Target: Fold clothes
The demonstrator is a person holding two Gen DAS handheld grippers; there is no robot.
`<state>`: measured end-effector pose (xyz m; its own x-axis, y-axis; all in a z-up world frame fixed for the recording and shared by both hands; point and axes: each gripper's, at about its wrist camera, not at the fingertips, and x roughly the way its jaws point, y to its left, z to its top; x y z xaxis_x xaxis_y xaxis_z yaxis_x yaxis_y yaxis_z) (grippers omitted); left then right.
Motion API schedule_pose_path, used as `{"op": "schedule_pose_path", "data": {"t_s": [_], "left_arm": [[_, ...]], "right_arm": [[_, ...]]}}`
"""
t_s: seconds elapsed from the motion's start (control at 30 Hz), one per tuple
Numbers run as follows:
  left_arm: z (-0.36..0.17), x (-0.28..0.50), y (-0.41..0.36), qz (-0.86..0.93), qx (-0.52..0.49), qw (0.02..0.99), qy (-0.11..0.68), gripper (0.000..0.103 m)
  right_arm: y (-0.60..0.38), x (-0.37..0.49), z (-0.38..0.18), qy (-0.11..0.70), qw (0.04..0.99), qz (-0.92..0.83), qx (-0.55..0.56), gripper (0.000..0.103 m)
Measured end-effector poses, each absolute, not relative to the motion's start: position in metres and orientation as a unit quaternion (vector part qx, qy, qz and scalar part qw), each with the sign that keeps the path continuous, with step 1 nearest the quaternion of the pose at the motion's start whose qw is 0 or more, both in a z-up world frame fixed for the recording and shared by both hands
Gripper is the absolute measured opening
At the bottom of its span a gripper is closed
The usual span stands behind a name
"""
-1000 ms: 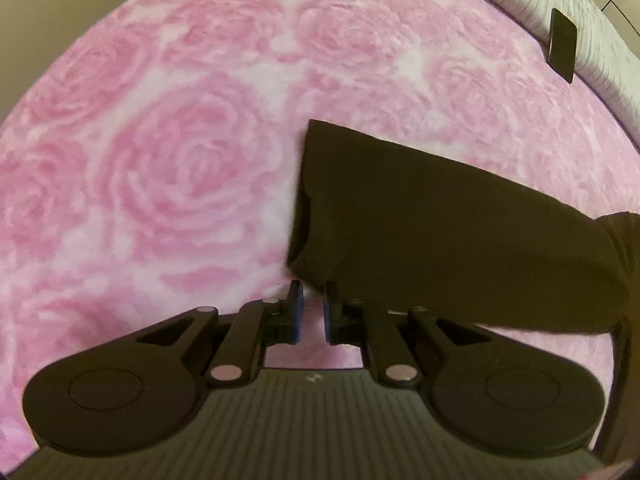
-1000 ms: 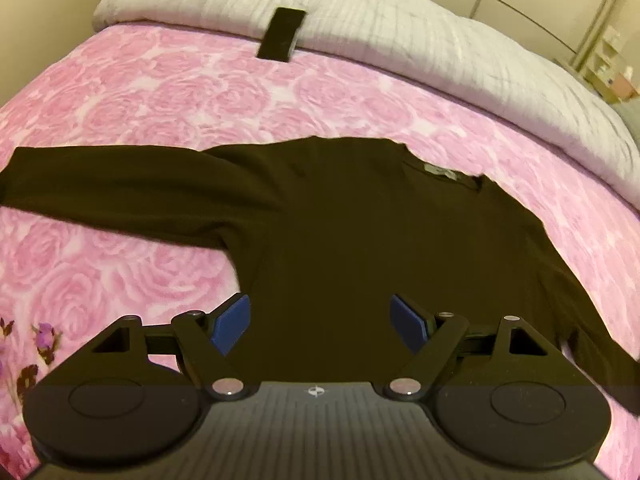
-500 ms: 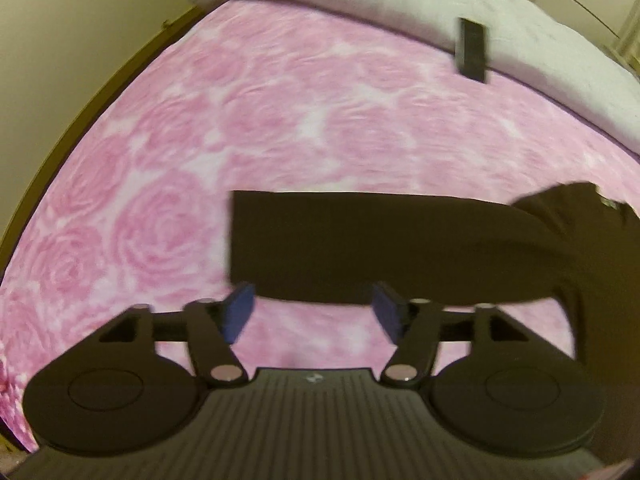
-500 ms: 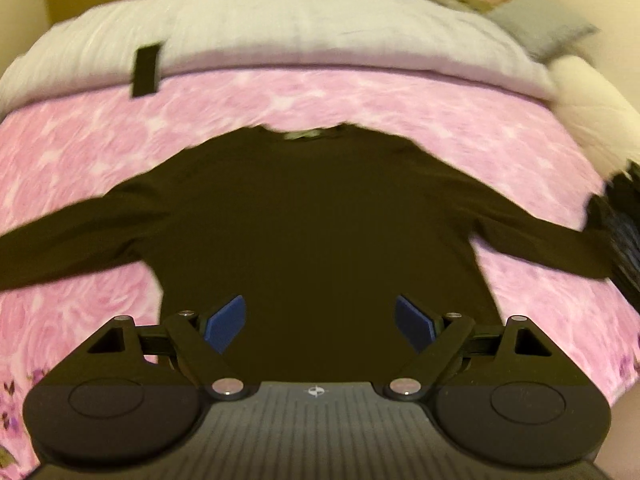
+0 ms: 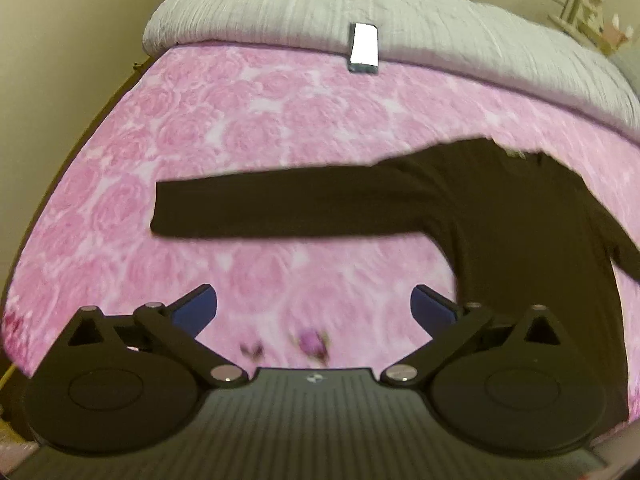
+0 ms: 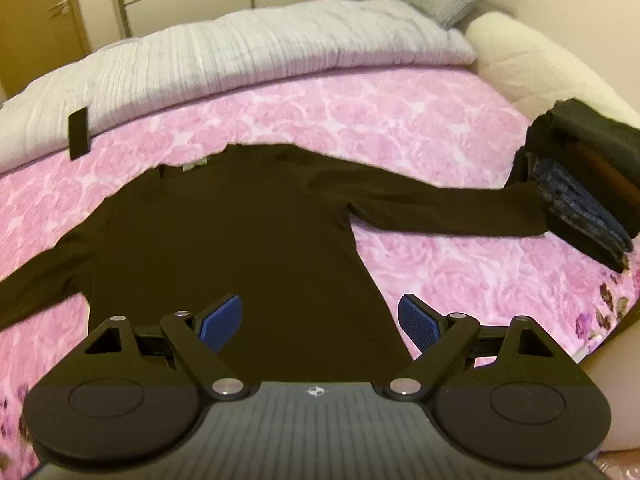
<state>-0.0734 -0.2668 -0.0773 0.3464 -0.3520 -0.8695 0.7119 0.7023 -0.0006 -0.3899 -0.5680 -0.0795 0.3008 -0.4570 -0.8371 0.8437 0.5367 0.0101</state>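
The left gripper (image 5: 314, 308) is hanging above the bed with its jaws still opening, blue pads spread wide and nothing between them except pink rose-print bedspread (image 5: 248, 128) below. The right gripper (image 6: 320, 318) is also holding its jaws spread wide and empty, hovering over the lower body of the sweater (image 6: 240, 248).

The sweater is a dark brown, long-sleeved top lying flat and face up on the bedspread, neckline toward 12 o'clock with a small pale label showing inside the collar. In the left wrist view one sleeve (image 5: 280, 210) is stretching straight out toward 9 o'clock, smooth and flat. In the right wrist view the other sleeve (image 6: 448, 208) is reaching toward 3 o'clock, its cuff touching or lying just beside a stack of folded dark clothes (image 6: 584, 200); blur is making the contact hard to judge.

Toward 12 o'clock a grey-white quilt (image 6: 240, 52) is lying bunched along the far edge of the bed, with a small flat rectangular object (image 5: 363, 48) resting at its edge.

A second ago the left jaws were pressed nearly together right at the sleeve's cuff; now they are apart and the gripper is sitting farther back and higher, so the whole sleeve is showing. The right gripper's view has swung to take in the other sleeve.
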Motion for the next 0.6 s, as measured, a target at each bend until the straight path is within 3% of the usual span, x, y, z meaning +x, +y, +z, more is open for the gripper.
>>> {"op": "schedule_pose_path", "data": {"t_s": [0.23,0.6], "left_arm": [[-0.06,-0.168,-0.256,-0.357,0.215,0.78,0.466,0.102],[-0.033,-0.208,-0.24,-0.425,0.222,0.773,0.415,0.102]], "right_arm": [[-0.574,-0.437,-0.059,0.466,0.779,-0.361,0.213,0.088],[-0.531,-0.458,-0.021,0.471,0.796,-0.336,0.178,0.088]]}}
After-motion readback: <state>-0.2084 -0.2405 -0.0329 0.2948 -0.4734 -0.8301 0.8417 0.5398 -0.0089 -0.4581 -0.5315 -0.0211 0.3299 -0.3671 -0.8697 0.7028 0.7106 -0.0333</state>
